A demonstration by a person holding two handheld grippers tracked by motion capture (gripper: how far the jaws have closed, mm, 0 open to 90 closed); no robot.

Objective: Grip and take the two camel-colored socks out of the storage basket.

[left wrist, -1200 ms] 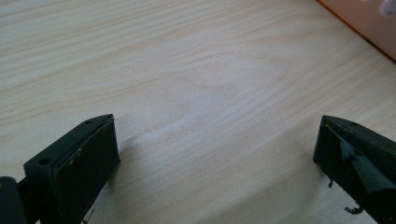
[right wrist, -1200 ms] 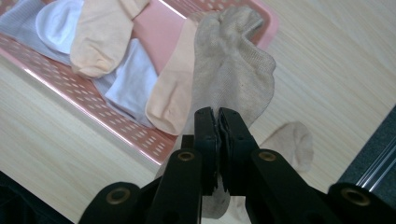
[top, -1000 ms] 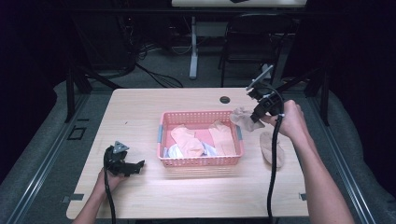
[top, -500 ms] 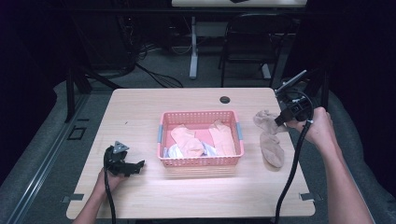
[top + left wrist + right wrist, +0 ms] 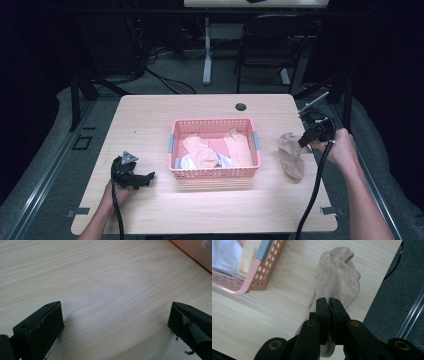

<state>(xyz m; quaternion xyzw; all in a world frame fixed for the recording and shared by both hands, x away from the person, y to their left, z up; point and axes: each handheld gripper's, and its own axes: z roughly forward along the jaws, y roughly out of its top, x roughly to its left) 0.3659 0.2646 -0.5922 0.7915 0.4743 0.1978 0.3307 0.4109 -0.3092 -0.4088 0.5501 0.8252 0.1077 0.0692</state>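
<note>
A beige sock [image 5: 291, 156] lies flat on the wooden table [image 5: 150, 120], right of a pink plastic basket [image 5: 215, 121]. My right gripper [image 5: 303, 142] hovers at the sock's upper right edge. In the right gripper view its jaws are pressed together over the sock [image 5: 338, 277], with no fabric visible between the tips [image 5: 328, 300]. My left gripper [image 5: 145, 179] rests on the table at the front left, jaws spread wide over bare wood [image 5: 115, 322]. The basket holds peach socks [image 5: 201, 150] and a pale cloth [image 5: 186, 161].
A dark round hole [image 5: 241, 107] sits in the tabletop behind the basket. The table's right edge [image 5: 384, 277] runs close beside the sock, with dark floor beyond it. A chair [image 5: 270, 45] and desk legs stand behind the table.
One second ago the right gripper held the sock up near the basket's right corner. The sock now lies on the table, and the gripper has moved right and lowered beside it. The left gripper stayed put.
</note>
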